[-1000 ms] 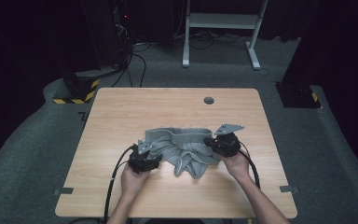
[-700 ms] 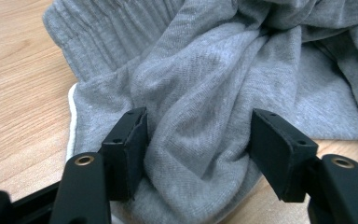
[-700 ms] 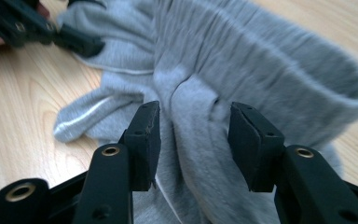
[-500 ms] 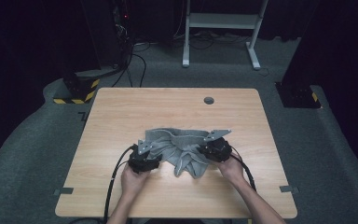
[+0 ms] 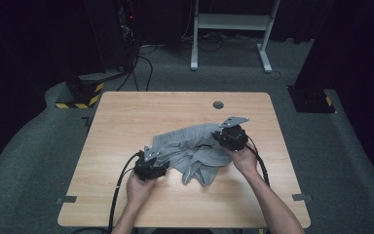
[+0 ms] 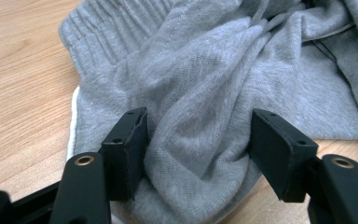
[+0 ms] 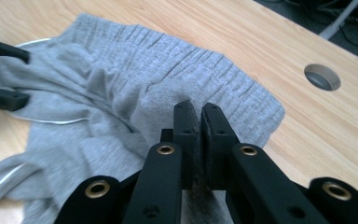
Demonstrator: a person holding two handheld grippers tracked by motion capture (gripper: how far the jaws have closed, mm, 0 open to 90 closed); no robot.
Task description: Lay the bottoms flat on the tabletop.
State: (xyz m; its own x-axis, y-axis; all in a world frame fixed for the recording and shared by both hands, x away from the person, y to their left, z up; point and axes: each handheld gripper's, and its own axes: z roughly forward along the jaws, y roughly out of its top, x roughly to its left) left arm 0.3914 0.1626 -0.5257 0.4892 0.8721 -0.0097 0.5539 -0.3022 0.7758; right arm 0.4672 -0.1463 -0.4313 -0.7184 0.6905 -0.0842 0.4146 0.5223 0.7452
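A crumpled grey garment [image 5: 190, 146] with a ribbed waistband lies mid-table. My left gripper [image 5: 161, 158] sits at its near left edge; in the left gripper view its jaws [image 6: 198, 130] stand wide apart, closed on a thick bunch of the grey cloth [image 6: 205, 70] that fills the gap. My right gripper [image 5: 217, 139] is at the garment's right side. In the right gripper view its jaws [image 7: 198, 116] are shut, with a fold of cloth [image 7: 121, 93] near the waistband pinched between the pads. The left gripper [image 7: 0, 74] shows at that view's left edge.
The wooden table [image 5: 126, 112] has a round cable hole [image 5: 218, 105] near its far edge, also seen in the right gripper view [image 7: 322, 77]. Cables trail from both grippers toward the near edge. Dark equipment and a white frame stand on the floor beyond.
The right gripper first slid left into the cloth, then moved away from me and to the right, pulling the garment's right part with it. The left gripper stayed put.
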